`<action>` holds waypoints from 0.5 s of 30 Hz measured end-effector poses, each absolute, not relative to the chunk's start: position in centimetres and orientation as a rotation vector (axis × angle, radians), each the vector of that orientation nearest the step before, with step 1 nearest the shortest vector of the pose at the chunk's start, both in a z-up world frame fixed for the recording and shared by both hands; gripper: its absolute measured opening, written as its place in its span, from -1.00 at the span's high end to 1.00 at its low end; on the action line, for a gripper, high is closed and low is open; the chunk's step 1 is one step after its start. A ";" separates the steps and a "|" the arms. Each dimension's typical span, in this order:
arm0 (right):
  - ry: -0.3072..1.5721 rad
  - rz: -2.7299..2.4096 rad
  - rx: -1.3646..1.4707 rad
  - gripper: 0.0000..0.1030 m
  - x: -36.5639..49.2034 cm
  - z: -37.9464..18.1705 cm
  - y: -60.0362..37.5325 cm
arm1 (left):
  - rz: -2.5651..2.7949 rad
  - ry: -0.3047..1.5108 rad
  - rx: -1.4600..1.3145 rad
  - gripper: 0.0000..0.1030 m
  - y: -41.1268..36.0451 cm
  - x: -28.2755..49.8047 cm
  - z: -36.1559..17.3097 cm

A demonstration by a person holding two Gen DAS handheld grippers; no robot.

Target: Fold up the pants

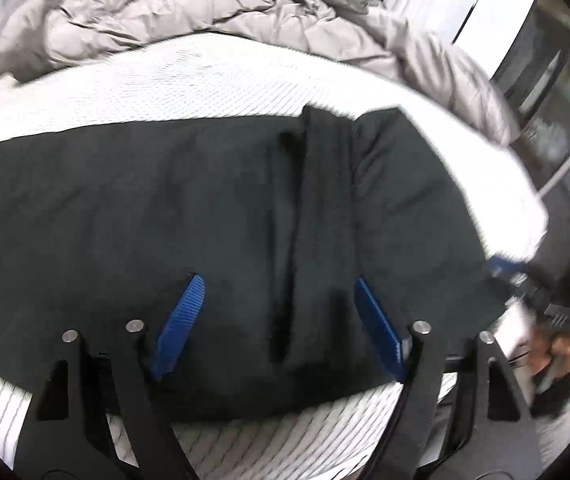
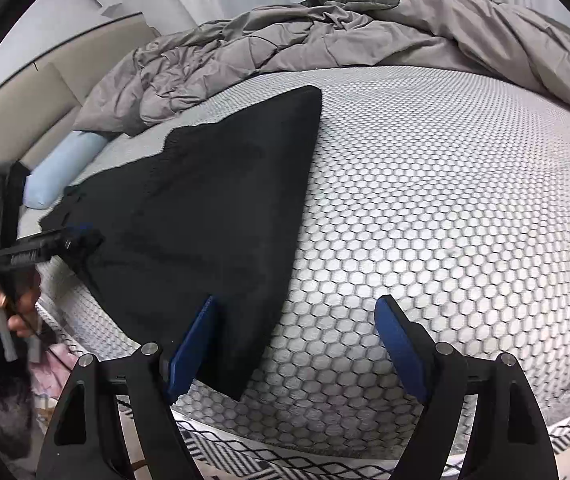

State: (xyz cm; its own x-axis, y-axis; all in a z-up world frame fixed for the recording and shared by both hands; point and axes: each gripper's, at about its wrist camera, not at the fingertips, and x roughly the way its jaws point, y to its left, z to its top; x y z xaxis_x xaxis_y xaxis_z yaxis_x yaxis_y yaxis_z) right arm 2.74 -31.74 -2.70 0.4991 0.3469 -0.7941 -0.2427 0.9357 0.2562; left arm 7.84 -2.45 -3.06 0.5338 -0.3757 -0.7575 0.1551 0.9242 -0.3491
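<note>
On bed [image 2: 445,180]: black pants [image 2: 205,220] lie flat, folded. Soft, light, limp; pinch layered edge near corner. Left hand-held gripper [image 1: 277,292] jaws apart above cloth; right hand-held gripper [image 2: 297,316] apart, empty.

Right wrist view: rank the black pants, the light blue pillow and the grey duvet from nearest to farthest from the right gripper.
From the right gripper, jaws open:
1. Black pants: nearest, their corner lies at the left fingertip, spreading up and left.
2. Light blue pillow: far left, beyond the pants, by the headboard.
3. Grey duvet: farthest, bunched across the back of the mattress.
</note>
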 end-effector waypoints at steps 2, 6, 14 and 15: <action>0.981 0.375 0.144 -0.59 2.9 -3.2 -31.6 | -0.404 1.030 -0.339 -0.13 -2.3 10.4 -4.0; 0.973 0.391 0.197 -0.59 3.8 -3.8 -31.8 | -0.493 1.141 -0.440 -0.09 -2.8 13.9 -6.1; 0.951 0.438 0.280 -0.60 3.3 -3.6 -34.0 | -0.446 1.154 -0.537 0.42 -3.0 16.4 -6.4; 0.951 0.440 0.286 -0.60 3.5 -3.7 -33.9 | -0.432 1.120 -0.538 0.47 -3.3 16.0 -6.2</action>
